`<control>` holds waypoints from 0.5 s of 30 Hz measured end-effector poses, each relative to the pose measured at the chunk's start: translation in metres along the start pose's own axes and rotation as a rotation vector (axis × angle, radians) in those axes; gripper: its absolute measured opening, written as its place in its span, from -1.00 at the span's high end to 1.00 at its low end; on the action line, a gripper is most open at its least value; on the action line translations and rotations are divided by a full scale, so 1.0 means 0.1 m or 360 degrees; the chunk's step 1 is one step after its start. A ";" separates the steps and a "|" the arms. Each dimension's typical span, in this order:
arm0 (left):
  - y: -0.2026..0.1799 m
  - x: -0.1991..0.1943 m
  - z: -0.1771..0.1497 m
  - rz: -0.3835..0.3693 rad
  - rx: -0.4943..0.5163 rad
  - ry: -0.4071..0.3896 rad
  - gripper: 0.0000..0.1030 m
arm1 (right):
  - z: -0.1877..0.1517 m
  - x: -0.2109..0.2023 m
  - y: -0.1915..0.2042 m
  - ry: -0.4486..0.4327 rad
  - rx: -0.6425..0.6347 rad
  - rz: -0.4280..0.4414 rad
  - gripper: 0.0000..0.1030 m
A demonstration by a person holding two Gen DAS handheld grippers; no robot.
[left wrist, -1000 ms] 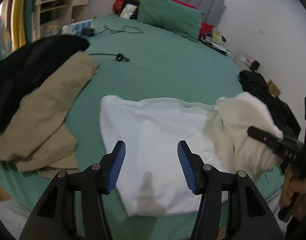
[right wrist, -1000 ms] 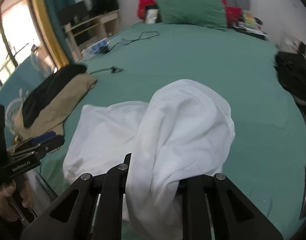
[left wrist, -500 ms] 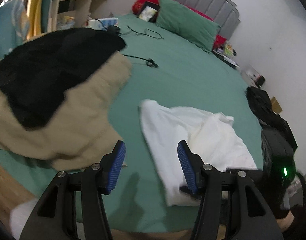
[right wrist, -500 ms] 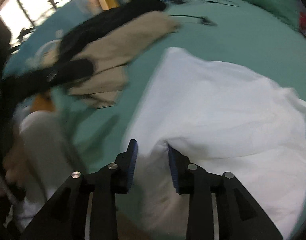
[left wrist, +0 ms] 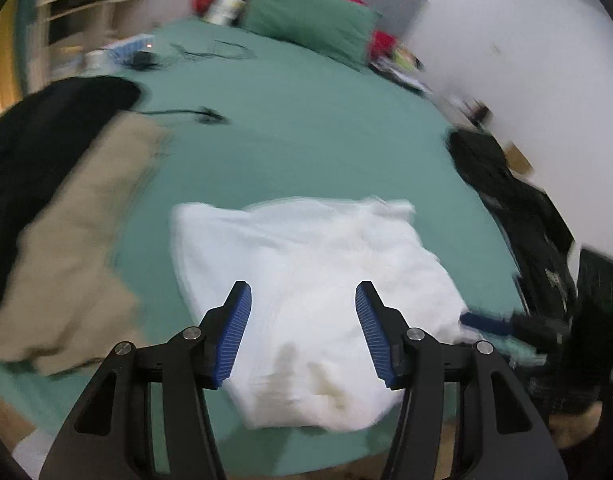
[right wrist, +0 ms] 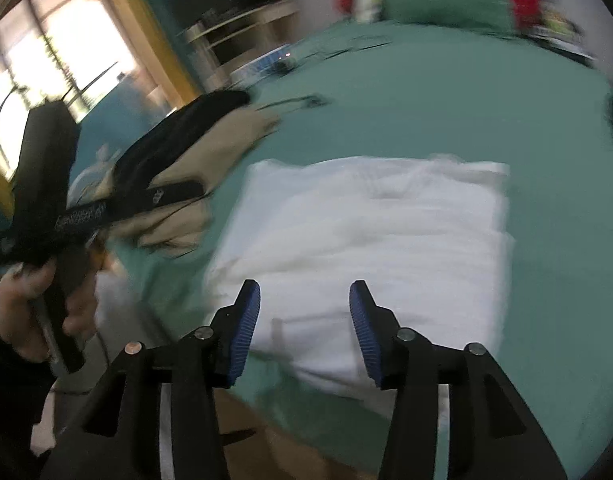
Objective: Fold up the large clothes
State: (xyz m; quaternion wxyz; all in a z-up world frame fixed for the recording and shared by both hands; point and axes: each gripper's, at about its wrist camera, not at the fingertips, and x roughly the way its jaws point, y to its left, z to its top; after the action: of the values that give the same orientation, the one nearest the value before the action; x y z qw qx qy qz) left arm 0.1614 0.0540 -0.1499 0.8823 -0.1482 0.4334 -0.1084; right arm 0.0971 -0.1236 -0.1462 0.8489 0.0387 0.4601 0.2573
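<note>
White folded garment [left wrist: 306, 280] is lying on the green bed [left wrist: 326, 140], beige clothes [left wrist: 78, 240] just left of it. Left gripper [left wrist: 303, 334] is hovering over it, jaws apart, empty. Right gripper [right wrist: 304, 330] jaws are opening, nothing between.

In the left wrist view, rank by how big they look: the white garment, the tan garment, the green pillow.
1. White garment and tan garment: alike, and both near the camera, so unranked.
2. Green pillow: smallest, though farthest away.
</note>
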 end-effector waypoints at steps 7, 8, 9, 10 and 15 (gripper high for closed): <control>-0.41 0.85 -0.10 -0.0011 0.0240 0.0314 -0.11 | -0.22 -0.20 -0.96 -0.0086 0.0411 -0.0171 0.00; -0.42 0.99 -0.11 0.0009 0.0272 0.0377 -0.11 | -0.24 -0.19 -0.99 -0.0087 0.0435 -0.0177 0.00; -0.39 1.09 -0.10 0.0025 0.0272 0.0426 -0.11 | -0.27 -0.20 -1.07 -0.0086 0.0465 -0.0181 0.00; -0.34 1.15 -0.08 0.0022 0.0234 0.0445 -0.11 | -0.31 -0.18 -1.14 -0.0081 0.0491 -0.0180 0.00; -0.01 1.15 0.13 0.0018 0.0022 0.0341 -0.11 | -0.36 -0.07 -1.29 -0.0062 0.0525 -0.0111 0.00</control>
State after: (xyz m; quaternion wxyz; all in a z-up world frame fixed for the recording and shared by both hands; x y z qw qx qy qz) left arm 0.2408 0.0186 -0.2270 0.8325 -0.1273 0.5252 -0.1217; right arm 0.1172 -0.2450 -0.2001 0.8482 0.1666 0.4806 0.1479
